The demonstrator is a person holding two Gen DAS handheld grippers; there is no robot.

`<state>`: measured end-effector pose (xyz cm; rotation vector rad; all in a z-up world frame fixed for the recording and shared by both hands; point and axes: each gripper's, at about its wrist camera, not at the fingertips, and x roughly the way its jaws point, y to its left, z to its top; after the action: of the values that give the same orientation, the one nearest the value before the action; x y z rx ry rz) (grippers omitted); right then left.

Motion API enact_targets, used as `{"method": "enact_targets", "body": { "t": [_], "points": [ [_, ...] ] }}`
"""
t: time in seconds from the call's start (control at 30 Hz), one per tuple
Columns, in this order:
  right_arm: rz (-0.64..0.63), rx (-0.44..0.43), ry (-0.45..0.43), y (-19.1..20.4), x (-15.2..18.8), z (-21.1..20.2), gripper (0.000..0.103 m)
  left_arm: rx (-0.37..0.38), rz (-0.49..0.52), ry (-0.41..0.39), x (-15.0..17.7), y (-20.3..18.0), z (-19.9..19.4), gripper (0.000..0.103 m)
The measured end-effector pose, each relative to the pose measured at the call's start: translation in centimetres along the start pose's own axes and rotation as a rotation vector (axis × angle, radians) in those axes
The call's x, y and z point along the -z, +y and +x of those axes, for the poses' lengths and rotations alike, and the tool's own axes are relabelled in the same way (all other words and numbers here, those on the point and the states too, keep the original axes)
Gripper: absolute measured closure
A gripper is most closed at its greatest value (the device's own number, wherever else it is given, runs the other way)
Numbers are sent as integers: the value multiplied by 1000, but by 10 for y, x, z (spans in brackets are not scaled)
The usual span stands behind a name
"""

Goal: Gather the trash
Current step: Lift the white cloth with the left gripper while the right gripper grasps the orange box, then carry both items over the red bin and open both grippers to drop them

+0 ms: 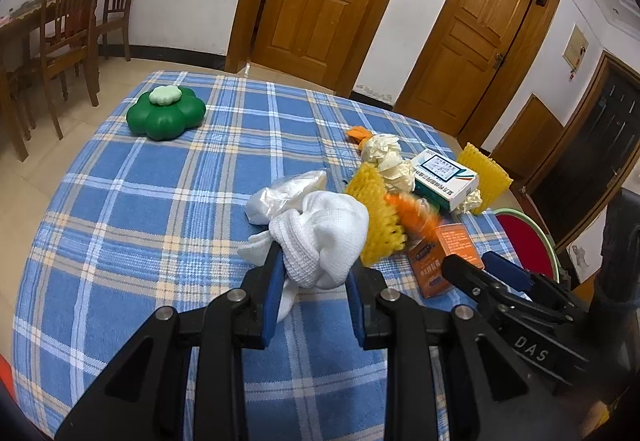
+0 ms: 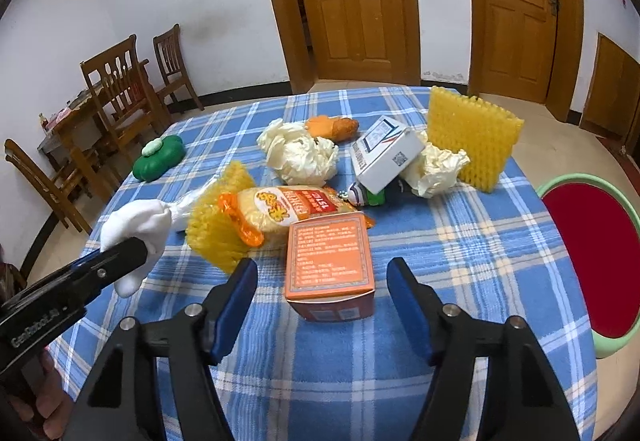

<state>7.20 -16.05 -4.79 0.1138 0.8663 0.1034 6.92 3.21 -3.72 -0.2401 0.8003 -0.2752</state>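
Left gripper (image 1: 314, 273): the fingers are pinching a bunched white cloth (image 1: 320, 237), which rests on the blue plaid tabletop (image 1: 140, 225) near its near edge. A crumpled clear plastic bag (image 1: 280, 193) lies just behind the cloth, touching it.

Right gripper (image 2: 322, 303): the fingers are spread to either side of an orange box (image 2: 330, 255) that lies flat on the tabletop near the near edge. Gaps show between both blue pads and the box walls; the pads do not press on it. No other item is between them.

Trash cluster, centre to far right of the tabletop:
- A yellow foam net (image 2: 218, 229) lies just left of the orange box, with a snack packet (image 2: 288, 207) across it.
- Crumpled cream paper (image 2: 298, 153) sits behind the packet.
- A white carton (image 2: 386, 155) leans tilted on a second paper wad (image 2: 438, 167).
- A second yellow foam net (image 2: 472, 133) stands upright at the far right corner.
- An orange wrapper (image 2: 332, 127) lies near the far edge.

A green flower-shaped container (image 1: 166, 113) sits apart near the far left corner. A red-seated stool (image 2: 592, 253) stands beside the right edge.
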Motion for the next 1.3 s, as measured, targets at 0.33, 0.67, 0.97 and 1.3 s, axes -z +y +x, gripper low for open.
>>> {"method": "enact_targets", "body": {
  "t": [0.33,0.67,0.97,1.3],
  "points": [
    [2,-10,-15,-3,3,-11,54,-3,10,-15,-2,-6,-10,74],
    [59,2,-98,-36,6,-61,54,28,40,-8,-4,-28,-19,74],
    [161,87,-179,-89,8,-99,54,117,99,32,-7,-71,-17,74],
    [305,193,-240,-163,18,-123,54,183,209,67,-6,-135,-6,74]
  ]
}}
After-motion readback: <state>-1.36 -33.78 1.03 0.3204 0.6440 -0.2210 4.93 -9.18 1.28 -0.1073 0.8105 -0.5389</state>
